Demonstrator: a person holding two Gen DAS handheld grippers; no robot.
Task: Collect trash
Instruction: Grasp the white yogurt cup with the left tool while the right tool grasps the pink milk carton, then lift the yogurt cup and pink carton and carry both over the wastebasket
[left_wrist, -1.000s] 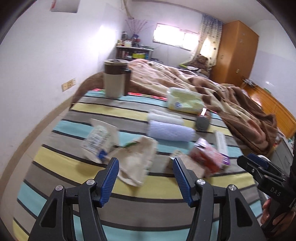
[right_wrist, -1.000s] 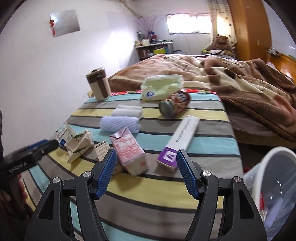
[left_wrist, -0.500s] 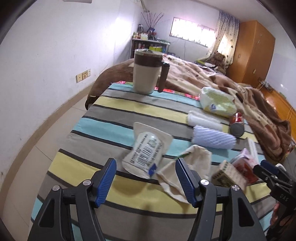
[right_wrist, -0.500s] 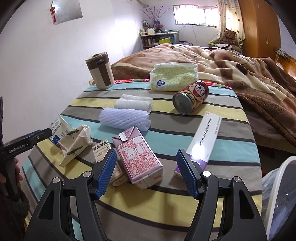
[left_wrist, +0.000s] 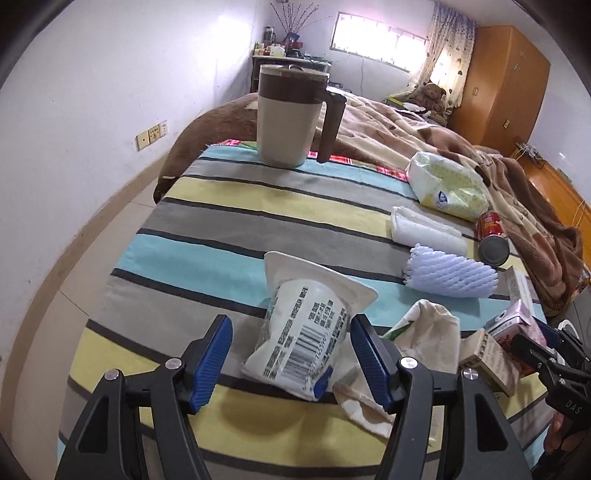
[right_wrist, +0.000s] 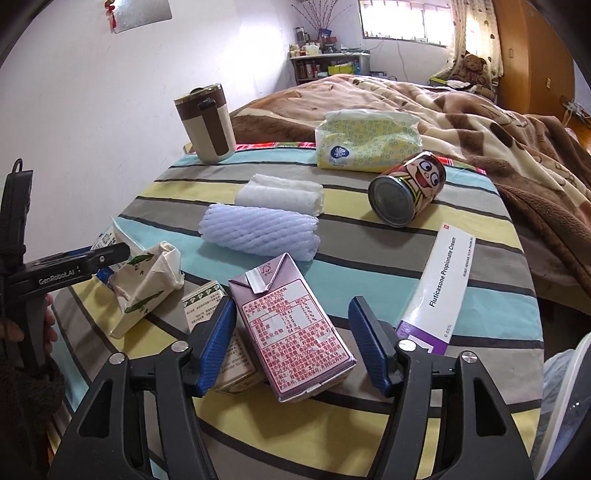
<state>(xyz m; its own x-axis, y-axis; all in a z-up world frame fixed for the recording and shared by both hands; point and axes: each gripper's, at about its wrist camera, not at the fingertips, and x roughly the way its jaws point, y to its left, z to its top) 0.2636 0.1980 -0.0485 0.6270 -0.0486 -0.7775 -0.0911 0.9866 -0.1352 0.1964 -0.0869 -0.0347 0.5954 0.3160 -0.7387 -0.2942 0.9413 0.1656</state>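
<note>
My left gripper (left_wrist: 291, 354) is open, its blue fingers either side of a white yogurt cup (left_wrist: 306, 332) lying on its side on the striped tablecloth (left_wrist: 236, 214). My right gripper (right_wrist: 293, 343) is open around a purple drink carton (right_wrist: 291, 328) lying flat. A crumpled paper wrapper (right_wrist: 144, 284) and a small green-printed box (right_wrist: 207, 306) lie left of the carton. A blue foam net (right_wrist: 258, 230), a red cartoon can (right_wrist: 406, 192) and a long cream box (right_wrist: 439, 284) lie further out.
A brown-and-beige mug (left_wrist: 288, 114) stands at the table's far edge. A tissue pack (right_wrist: 365, 144) and a folded white towel (right_wrist: 280, 194) lie near it. A bed with a brown blanket (right_wrist: 480, 110) is behind. A white bin (right_wrist: 565, 406) stands at the lower right.
My left gripper moved left and forward until the yogurt cup sits between its fingers. My right gripper moved forward and down until the purple carton sits between its fingers.
</note>
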